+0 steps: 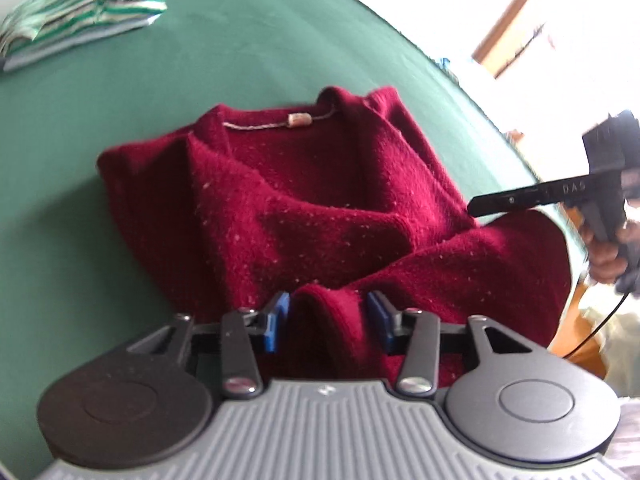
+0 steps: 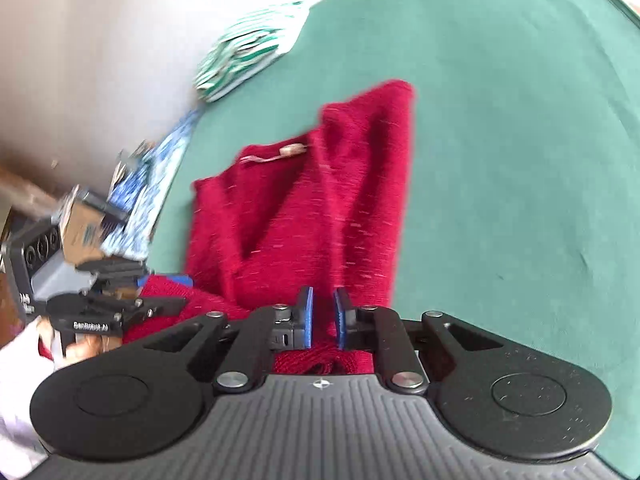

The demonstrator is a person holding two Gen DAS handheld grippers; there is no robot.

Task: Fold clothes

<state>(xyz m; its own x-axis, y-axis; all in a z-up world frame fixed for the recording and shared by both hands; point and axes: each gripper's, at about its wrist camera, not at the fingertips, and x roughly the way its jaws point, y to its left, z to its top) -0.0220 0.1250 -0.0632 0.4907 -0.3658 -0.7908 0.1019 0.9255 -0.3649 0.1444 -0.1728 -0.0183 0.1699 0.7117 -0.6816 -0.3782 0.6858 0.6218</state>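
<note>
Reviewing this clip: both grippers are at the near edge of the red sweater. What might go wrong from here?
The left gripper has its pads apart around a fold of the red sweater; that fold may slip out and undo the crease. The right gripper holds only a thin bit of fabric, so a pull could drag the sweater askew across the green table cover, perhaps toward the folded striped pile.

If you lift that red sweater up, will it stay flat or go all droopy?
Probably droopy: the red sweater already lies in soft folds and humps on the green table. Its fuzzy knit looks thick, so it likely won't slip easily from the blue pads.
</note>
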